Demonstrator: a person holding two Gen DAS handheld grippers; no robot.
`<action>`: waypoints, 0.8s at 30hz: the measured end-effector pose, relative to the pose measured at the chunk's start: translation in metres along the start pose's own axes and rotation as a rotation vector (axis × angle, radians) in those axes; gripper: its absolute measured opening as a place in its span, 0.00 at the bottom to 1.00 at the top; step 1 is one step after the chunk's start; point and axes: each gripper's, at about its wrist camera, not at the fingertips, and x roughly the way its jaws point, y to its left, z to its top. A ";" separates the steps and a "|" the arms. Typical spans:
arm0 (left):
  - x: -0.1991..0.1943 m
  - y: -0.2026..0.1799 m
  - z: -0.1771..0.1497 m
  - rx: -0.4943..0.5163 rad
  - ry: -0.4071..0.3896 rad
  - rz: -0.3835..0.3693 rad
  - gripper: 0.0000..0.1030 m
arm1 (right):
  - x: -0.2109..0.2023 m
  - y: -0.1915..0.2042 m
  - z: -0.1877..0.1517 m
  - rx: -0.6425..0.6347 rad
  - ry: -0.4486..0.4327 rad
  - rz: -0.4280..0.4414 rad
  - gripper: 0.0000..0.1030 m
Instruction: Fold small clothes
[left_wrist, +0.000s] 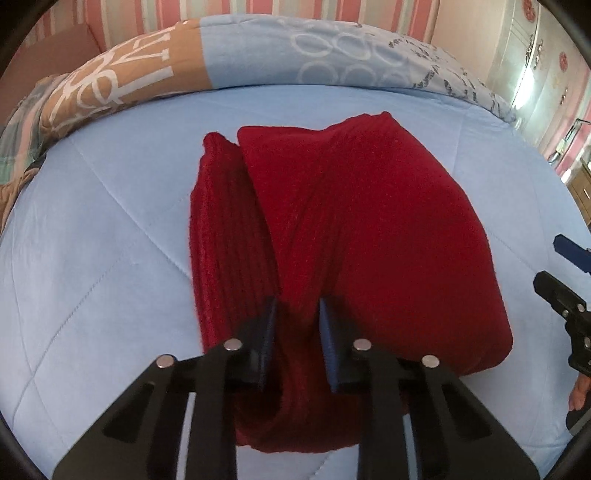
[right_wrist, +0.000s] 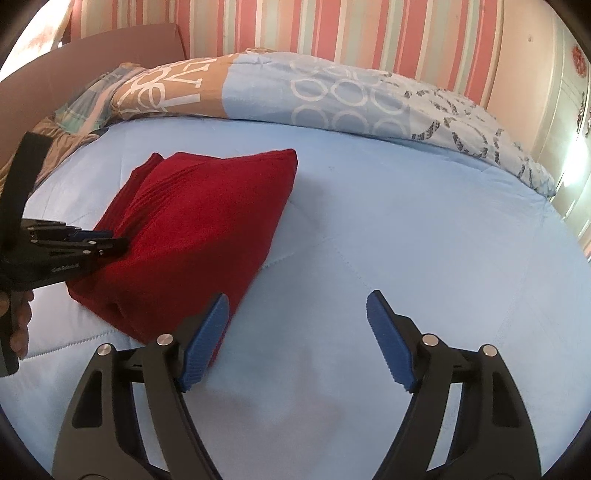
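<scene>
A dark red ribbed knit garment (left_wrist: 354, 229) lies folded in a thick bundle on the light blue bed cover (left_wrist: 110, 240). My left gripper (left_wrist: 298, 314) is shut on a fold of the garment at its near edge, red cloth bunched between the blue pads. In the right wrist view the garment (right_wrist: 192, 236) lies at the left, with the left gripper (right_wrist: 110, 243) clamped on its left side. My right gripper (right_wrist: 297, 306) is open and empty over the bare cover, its left finger close to the garment's near right corner.
A rolled quilt (right_wrist: 332, 96) in tan and blue with white rings lies along the far side of the bed. Behind it is a pink striped wall (right_wrist: 332, 33). A white wardrobe (right_wrist: 569, 110) stands at the right.
</scene>
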 end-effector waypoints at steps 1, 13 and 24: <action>-0.001 -0.002 -0.001 0.007 -0.005 0.007 0.19 | 0.004 -0.002 0.002 0.009 0.003 0.005 0.75; -0.033 -0.005 -0.024 -0.019 -0.168 0.233 0.12 | 0.040 -0.023 0.037 0.084 -0.010 -0.009 0.75; -0.015 0.044 -0.051 -0.075 -0.075 0.291 0.05 | 0.049 -0.005 0.033 0.049 0.014 -0.005 0.75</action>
